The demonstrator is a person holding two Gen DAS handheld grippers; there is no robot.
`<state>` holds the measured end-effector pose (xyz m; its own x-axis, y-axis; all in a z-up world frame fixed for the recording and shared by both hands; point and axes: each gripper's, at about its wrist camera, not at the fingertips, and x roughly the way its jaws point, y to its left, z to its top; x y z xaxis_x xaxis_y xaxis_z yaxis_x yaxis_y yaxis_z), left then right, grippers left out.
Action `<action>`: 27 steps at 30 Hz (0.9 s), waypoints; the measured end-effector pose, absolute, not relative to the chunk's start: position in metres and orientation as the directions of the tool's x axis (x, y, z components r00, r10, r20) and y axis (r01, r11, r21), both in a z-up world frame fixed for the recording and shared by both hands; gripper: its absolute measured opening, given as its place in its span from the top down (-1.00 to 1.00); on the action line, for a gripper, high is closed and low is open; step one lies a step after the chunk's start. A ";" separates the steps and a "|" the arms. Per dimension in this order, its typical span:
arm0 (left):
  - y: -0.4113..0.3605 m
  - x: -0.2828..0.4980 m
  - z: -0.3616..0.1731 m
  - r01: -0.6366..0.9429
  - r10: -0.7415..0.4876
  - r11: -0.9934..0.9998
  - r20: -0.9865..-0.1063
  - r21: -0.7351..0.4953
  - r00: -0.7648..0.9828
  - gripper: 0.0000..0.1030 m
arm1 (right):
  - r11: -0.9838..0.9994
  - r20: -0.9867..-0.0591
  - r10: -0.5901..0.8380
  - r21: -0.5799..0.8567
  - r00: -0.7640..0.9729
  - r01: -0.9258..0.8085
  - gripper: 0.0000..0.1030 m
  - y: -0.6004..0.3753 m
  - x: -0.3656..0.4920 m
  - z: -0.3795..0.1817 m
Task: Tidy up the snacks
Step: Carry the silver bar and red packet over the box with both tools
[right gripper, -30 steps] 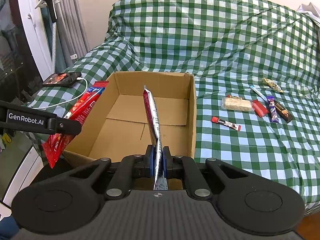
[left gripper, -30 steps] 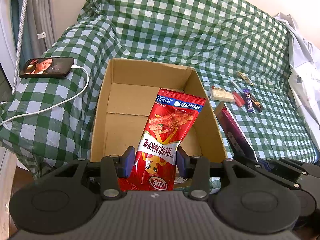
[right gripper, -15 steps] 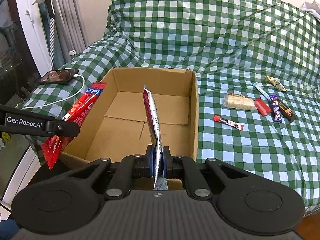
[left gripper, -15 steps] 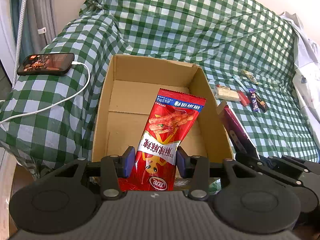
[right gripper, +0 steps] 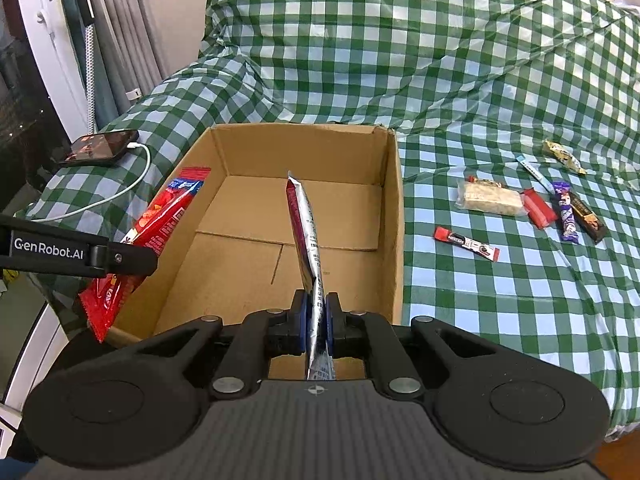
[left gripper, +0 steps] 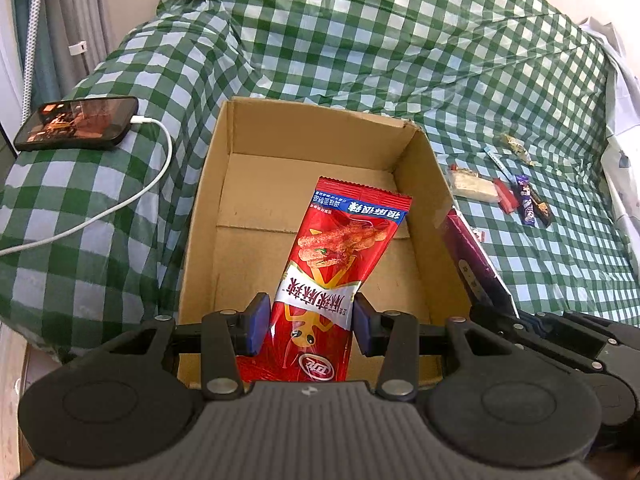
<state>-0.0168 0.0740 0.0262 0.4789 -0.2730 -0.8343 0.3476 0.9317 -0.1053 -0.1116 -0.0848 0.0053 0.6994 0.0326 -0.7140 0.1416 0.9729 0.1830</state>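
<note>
An open cardboard box (left gripper: 424, 184) (right gripper: 394, 208) sits on a green checked cloth, its inside bare. My left gripper (left gripper: 306, 324) is shut on a red snack bag (left gripper: 336, 264) held over the box's near part; the bag also shows in the right wrist view (right gripper: 160, 224) at the box's left wall. My right gripper (right gripper: 316, 324) is shut on a purple and silver snack bag (right gripper: 306, 236), seen edge-on over the box; it shows in the left wrist view (left gripper: 472, 264) by the box's right wall.
Several small snack bars (right gripper: 560, 208) (left gripper: 520, 196) and a red stick pack (right gripper: 466, 243) lie on the cloth right of the box. A phone (left gripper: 76, 122) (right gripper: 100, 146) with a white cable lies left of it. A white garment (left gripper: 624, 112) is at far right.
Both grippers have moved forward a little with their bags; the box looks nearer in both views. Both grips are unchanged.
</note>
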 end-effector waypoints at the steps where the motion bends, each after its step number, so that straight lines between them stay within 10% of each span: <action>1: 0.073 -0.013 0.024 0.348 -0.270 0.932 -0.836 -0.102 0.478 0.06 | 0.972 -0.716 0.036 0.186 0.697 0.141 0.82 -0.086 -0.108 0.004; 27: 0.044 0.062 -0.025 0.357 -0.199 0.934 -0.871 -0.029 0.449 -0.12 | 0.958 -0.763 0.045 0.215 0.645 0.188 0.76 -0.108 -0.032 -0.040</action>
<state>0.0621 0.0441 -0.0249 0.4488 -0.1985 -0.8713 0.3568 0.9337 -0.0290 -0.0319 -0.1079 -0.0397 0.6451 0.0450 -0.7628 0.1878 0.9583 0.2154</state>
